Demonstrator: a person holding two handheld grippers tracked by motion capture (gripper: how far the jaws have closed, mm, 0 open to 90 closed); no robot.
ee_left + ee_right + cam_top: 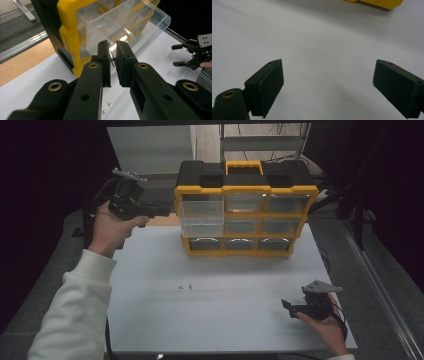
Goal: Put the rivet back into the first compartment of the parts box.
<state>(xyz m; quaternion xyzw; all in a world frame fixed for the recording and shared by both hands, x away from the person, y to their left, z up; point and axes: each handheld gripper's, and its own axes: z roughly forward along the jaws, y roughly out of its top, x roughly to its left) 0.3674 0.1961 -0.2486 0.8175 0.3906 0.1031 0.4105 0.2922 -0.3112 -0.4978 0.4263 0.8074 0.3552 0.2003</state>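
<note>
My left gripper (167, 212) is raised at the left, level with the pulled-out clear drawer (201, 216) at the top left of the yellow and black organizer (246, 190). In the left gripper view its jaws (113, 50) are shut on a small metal screw (112, 59), in front of that drawer (130, 22). Two more small screws (185, 287) lie on the white table, also visible below the jaws (107, 108). My right gripper (288, 308) rests low at the front right, open and holding nothing (327, 75).
The organizer stands upright at the back of the white table top (225, 320), its other clear drawers pushed in. A wooden strip (22, 62) and dark floor lie beyond the table's left edge. The right gripper (186, 55) shows far off in the left gripper view.
</note>
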